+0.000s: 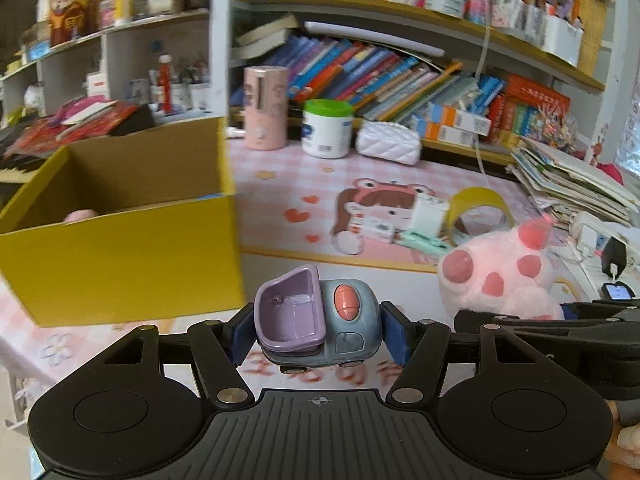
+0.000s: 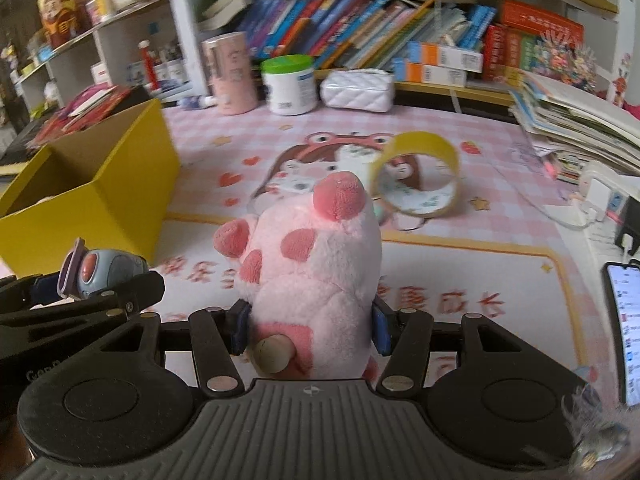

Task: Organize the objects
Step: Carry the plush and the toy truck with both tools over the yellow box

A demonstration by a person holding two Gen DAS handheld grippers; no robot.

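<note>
Hand-held two-finger grippers: matte black bodies, blue finger pads.

The left gripper (image 1: 320, 332) has a ribbed black centre plate marked with a small crosshair, two round black housings with recessed discs, and angled link arms pinned by silver rivets. Its fingers (image 1: 396, 338) carry dark blue rectangular pads. The right gripper (image 2: 310, 332) is built identically, with the same ribbed plate, crosshair mark, silver pivots and blue pads. Pale lettering, partly readable, shows on the neighbouring gripper's black side casing in the right wrist view.
</note>
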